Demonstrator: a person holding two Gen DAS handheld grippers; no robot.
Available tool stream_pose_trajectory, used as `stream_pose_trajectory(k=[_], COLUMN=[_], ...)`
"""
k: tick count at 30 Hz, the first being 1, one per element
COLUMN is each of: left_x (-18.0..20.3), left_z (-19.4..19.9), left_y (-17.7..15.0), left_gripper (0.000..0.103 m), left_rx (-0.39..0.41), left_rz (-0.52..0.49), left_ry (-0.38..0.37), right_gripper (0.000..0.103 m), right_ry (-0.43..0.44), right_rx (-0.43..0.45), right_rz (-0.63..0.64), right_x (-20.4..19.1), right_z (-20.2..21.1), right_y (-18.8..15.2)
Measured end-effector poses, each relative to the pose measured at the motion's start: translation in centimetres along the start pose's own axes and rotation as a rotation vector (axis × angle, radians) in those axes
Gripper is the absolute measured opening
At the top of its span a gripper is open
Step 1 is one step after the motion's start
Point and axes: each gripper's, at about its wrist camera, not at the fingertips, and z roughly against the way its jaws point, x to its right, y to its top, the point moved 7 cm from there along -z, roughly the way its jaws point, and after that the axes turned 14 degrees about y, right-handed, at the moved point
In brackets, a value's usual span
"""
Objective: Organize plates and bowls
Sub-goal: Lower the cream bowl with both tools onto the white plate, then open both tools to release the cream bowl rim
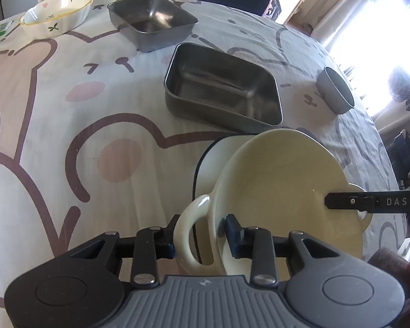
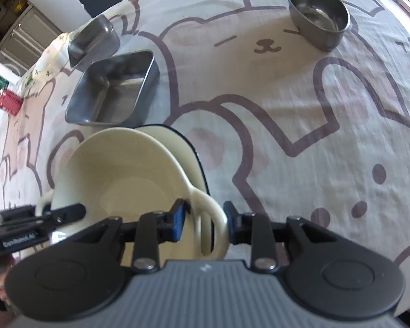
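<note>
Cream bowl [image 1: 281,180] gripped by both tools' fingers.

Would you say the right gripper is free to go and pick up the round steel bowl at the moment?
Probably not: the right gripper straddles a handle of the cream two-handled bowl, sharing it with the left gripper. The cloth toward the round steel bowl looks bare.
</note>
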Motion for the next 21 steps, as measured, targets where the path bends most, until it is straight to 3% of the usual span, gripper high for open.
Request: stream_pose_trajectory(k=[21], left_x=[-0.27], left_z=[-0.02], left_y=[0.48], left_gripper=[0.036], left_rx=[0.003], left_rz=[0.008], left_ry=[0.005], right_gripper=[0.035], right_ry=[0.002], right_rx=[0.013], right_rz=[0.022], right_x=[-0.25], right_z=[-0.18], right_y=[0.58])
